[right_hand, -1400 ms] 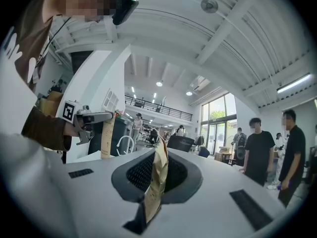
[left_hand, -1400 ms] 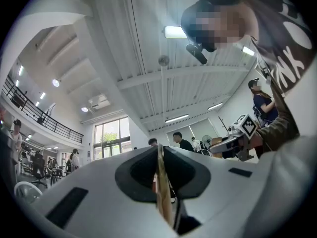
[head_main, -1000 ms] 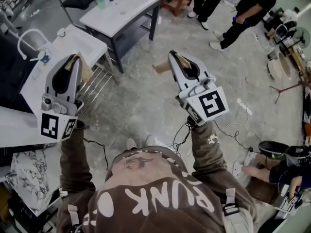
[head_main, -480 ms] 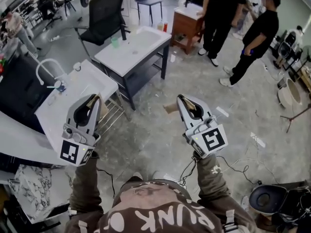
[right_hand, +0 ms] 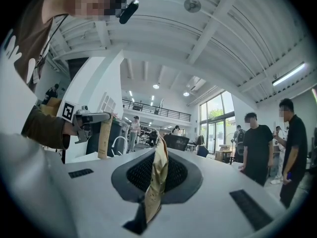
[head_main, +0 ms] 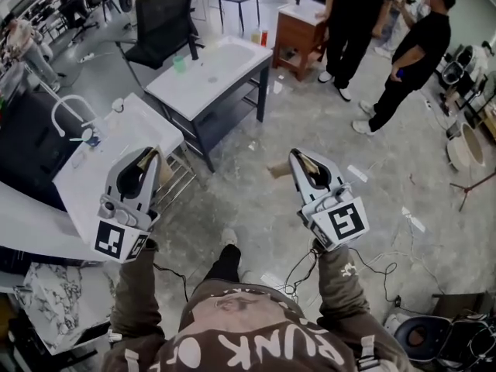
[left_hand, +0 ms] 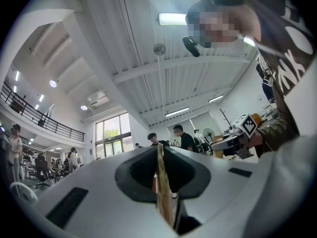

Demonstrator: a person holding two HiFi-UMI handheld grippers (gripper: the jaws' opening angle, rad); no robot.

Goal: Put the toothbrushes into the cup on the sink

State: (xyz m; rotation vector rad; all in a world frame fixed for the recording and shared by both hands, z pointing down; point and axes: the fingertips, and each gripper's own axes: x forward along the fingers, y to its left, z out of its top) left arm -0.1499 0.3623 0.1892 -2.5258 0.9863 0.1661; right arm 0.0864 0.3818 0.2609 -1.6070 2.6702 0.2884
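No toothbrush can be made out in any view. In the head view a white sink counter (head_main: 116,142) with a curved faucet (head_main: 68,108) stands at the left, a small bluish item (head_main: 91,138) beside the faucet. A second white sink (head_main: 211,70) on a dark frame carries a green cup (head_main: 179,63). My left gripper (head_main: 147,156) is held beside the near counter's edge, shut with nothing between its tan pads (left_hand: 163,187). My right gripper (head_main: 304,160) hovers over the bare floor, also shut and empty, its pads (right_hand: 157,175) pressed together.
Two people in black (head_main: 353,18) (head_main: 415,56) stand at the far right by a wooden cabinet (head_main: 298,33). A black office chair (head_main: 161,18) is behind the far sink. A wire rack (head_main: 178,178) sits under the near counter. Cables (head_main: 387,273) trail on the floor.
The view has lifted, showing more of the room beyond the sinks. Both grippers sit slightly lower in frame and stay shut. My leg and shoe now show between the arms.
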